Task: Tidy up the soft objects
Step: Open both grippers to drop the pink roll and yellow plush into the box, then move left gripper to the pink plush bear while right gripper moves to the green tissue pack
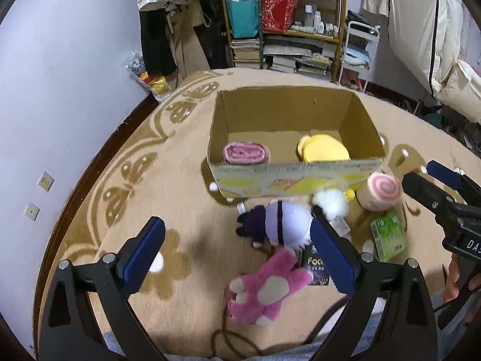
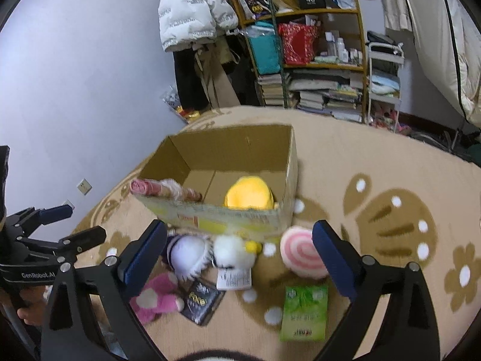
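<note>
From the left wrist, the left gripper (image 1: 237, 255) is seen with jaws wide and empty above the patterned blanket (image 1: 150, 186). In the cardboard box (image 1: 288, 177), a pink roll (image 1: 246, 153) and a yellow plush (image 1: 324, 149) are already stowed.

From the right wrist, the right gripper (image 2: 240, 258) is likewise spread wide, nothing held. Left outside, against the box's near wall, are a purple plush (image 2: 188, 255), a white plush (image 2: 233, 252), a swirl cushion (image 2: 302, 254) and a pink bear (image 2: 156, 297). About a third is judged done.
</note>
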A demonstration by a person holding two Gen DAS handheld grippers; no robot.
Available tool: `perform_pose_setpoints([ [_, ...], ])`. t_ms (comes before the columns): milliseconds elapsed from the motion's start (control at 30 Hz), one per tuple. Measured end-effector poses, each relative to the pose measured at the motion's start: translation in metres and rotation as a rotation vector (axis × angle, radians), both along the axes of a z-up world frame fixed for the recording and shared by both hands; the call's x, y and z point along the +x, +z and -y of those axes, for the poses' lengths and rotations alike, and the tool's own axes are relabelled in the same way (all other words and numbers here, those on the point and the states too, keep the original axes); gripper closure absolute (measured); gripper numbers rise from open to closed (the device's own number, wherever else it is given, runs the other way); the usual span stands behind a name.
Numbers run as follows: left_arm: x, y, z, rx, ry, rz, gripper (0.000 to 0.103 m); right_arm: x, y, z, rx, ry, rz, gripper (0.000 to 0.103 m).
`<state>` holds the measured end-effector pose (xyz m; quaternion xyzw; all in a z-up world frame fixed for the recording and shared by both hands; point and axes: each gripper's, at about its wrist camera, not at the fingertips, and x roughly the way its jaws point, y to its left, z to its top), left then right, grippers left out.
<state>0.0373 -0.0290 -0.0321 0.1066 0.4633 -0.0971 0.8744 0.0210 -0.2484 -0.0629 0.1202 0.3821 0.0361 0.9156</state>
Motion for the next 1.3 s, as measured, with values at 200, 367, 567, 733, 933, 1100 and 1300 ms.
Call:
perform_pose_setpoints([
  [200, -0.005, -0.013, 0.001, 0.020, -0.013, -0.056, 0.007, -0.008, -0.015, 0.002, -0.002, -0.018, -0.057, 0.002],
  [367, -0.003, -0.027, 0.004, 0.041, -0.023, -0.090, 0.007, -0.007, -0.027, 0.007, 0.008, -0.036, -0.103, 0.002],
  [567, 0.003, -0.046, 0.011, 0.054, -0.042, -0.155, 0.007, 0.000, -0.047, 0.010, 0.008, -0.054, -0.174, 0.002],
  [733, 0.010, -0.062, 0.014, 0.052, -0.045, -0.218, 0.007, 0.006, -0.064, 0.014, 0.019, -0.069, -0.232, 0.002],
  [933, 0.013, -0.079, 0.019, 0.045, -0.065, -0.294, 0.007, 0.013, -0.080, 0.019, 0.028, -0.091, -0.293, 0.002],
  [1100, 0.014, -0.093, 0.022, 0.047, -0.081, -0.354, 0.007, 0.016, -0.092, 0.023, 0.031, -0.103, -0.335, 0.002],
  [1300, 0.018, -0.112, 0.027, 0.091, -0.079, -0.391, 0.007, 0.021, -0.105, 0.027, 0.039, -0.124, -0.381, 0.002],
])
